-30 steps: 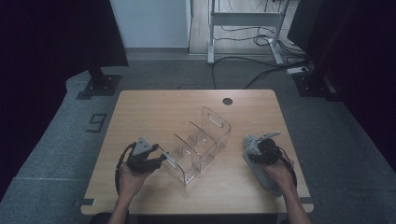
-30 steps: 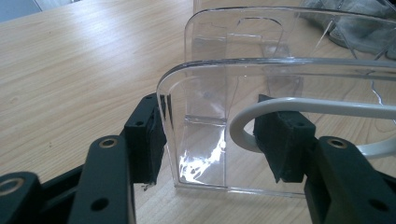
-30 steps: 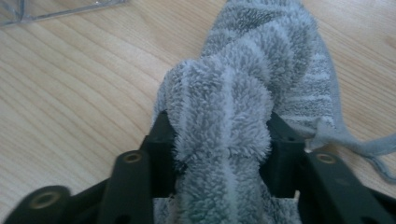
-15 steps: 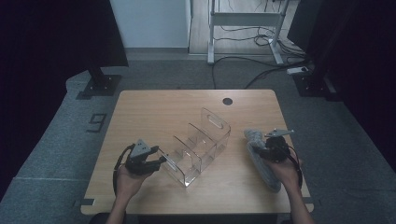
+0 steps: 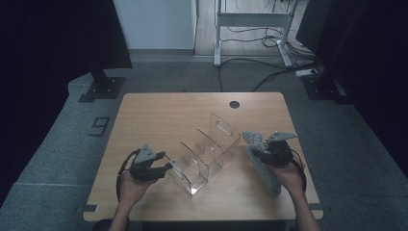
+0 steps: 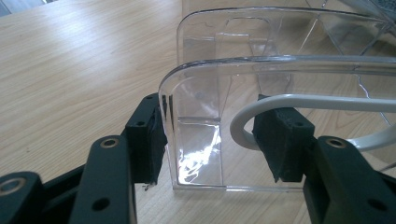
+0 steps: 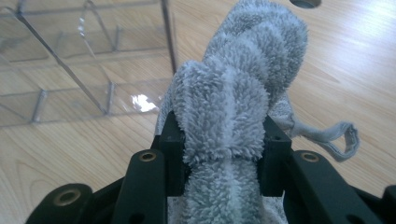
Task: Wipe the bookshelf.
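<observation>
grey fluffy towel (image 7: pixel 238 107) clamped mid-bundle in the right gripper (image 7: pixel 219 154), jaws having just been closing with the pile bulging out between them; seen from above at about 4 o'clock on the table (image 5: pixel 159 113), one end lifted, the rest trailing toward the near edge; probably light, soft and floppy, apt to sag and drag on either side of the pinch, so better gripped near the gathered middle than by the thin hanging loop (image 7: pixel 343 137) at 3 o'clock of the bundle.

clear plastic organizer (image 5: pixel 207 151) lying diagonally at table centre, just at 9 o'clock of the towel; likely stiff, slick and brittle, best taken by a wall edge; left gripper (image 6: pixel 215 135) astride its end wall at about 8 o'clock on the table, one pad against the outer face, the other inside, jaws half closed; whether truly pressing cannot be told; white cable (image 6: pixel 299 105) curving across the inner pad.

upright dividers and the tall handled end wall in the way of any low sweep of the towel; round grommet hole (image 5: pixel 234 104) at 12 o'clock, well apart.
</observation>
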{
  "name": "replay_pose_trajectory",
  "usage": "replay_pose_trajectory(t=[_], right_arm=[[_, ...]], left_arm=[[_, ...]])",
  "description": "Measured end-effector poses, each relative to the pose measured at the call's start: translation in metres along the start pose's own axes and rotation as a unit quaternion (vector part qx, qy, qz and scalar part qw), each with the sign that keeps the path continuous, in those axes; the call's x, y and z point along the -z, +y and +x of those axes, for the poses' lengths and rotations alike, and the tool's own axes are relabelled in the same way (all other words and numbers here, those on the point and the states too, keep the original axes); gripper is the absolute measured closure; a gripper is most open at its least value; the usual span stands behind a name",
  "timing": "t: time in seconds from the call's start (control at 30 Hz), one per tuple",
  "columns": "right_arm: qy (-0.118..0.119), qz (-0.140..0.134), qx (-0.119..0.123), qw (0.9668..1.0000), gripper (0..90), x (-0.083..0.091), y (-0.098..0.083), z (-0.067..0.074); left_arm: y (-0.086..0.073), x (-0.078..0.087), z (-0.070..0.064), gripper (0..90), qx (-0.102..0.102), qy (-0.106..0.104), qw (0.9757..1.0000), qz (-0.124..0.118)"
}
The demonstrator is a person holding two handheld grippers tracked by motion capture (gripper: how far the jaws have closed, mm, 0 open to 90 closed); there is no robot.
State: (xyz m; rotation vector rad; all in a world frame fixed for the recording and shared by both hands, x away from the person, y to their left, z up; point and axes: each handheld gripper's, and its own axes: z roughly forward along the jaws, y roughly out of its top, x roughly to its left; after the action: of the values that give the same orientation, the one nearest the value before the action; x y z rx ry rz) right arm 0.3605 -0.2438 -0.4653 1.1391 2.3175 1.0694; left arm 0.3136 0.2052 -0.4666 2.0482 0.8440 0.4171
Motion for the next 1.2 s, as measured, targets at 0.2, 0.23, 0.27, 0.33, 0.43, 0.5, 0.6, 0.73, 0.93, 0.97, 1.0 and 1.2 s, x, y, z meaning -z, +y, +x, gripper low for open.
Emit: replay_pose_trajectory(t=[0.2,0.23,0.27,0.33,0.43,0.5,0.6,0.73,0.93,0.97,1.0,1.2], right_arm=[[0.014,-0.011,0.022,0.9996,61.3,-0.004,0.006,0.01],[0.017,-0.013,0.025,0.9995,61.3,-0.004,0.007,0.012],[0.02,-0.014,0.028,0.9993,61.2,-0.005,0.008,0.013],[0.023,-0.014,0.037,0.9989,61.4,-0.006,0.009,0.016],[0.026,-0.013,0.042,0.9987,62.0,-0.008,0.011,0.02],[0.029,-0.013,0.048,0.9983,62.3,-0.008,0.011,0.023],[0.028,-0.013,0.055,0.998,62.8,-0.01,0.013,0.027],[0.026,-0.014,0.063,0.9976,63.1,-0.011,0.014,0.032],[0.026,-0.012,0.066,0.9974,63.2,-0.013,0.014,0.037],[0.028,-0.012,0.068,0.9972,63.2,-0.014,0.014,0.038],[0.028,-0.011,0.07,0.9971,63.2,-0.015,0.014,0.038],[0.033,-0.006,0.079,0.9964,63.2,-0.017,0.016,0.046]], left_arm=[[0.001,-0.001,-0.003,45.5,-0.008,-0.011,0.9999,0.0],[0.001,-0.002,-0.004,45.5,-0.01,-0.012,0.9999,0.0],[0.001,-0.002,-0.004,45.5,-0.011,-0.014,0.9998,0.0],[0.001,-0.002,-0.005,45.5,-0.011,-0.015,0.9998,0.0],[0.001,-0.002,-0.005,45.5,-0.01,-0.015,0.9998,0.0],[0.002,-0.002,-0.005,45.5,-0.01,-0.015,0.9998,0.0],[0.002,-0.003,-0.005,45.5,-0.01,-0.015,0.9998,0.0],[0.002,-0.003,-0.005,45.4,-0.01,-0.015,0.9998,-0.001],[0.002,-0.004,-0.006,45.4,-0.008,-0.014,0.9999,-0.002],[0.002,-0.004,-0.006,45.4,-0.008,-0.014,0.9999,-0.002],[0.002,-0.004,-0.006,45.4,-0.008,-0.014,0.9999,-0.002],[0.002,-0.005,-0.007,45.4,-0.005,-0.012,0.9999,-0.003]])
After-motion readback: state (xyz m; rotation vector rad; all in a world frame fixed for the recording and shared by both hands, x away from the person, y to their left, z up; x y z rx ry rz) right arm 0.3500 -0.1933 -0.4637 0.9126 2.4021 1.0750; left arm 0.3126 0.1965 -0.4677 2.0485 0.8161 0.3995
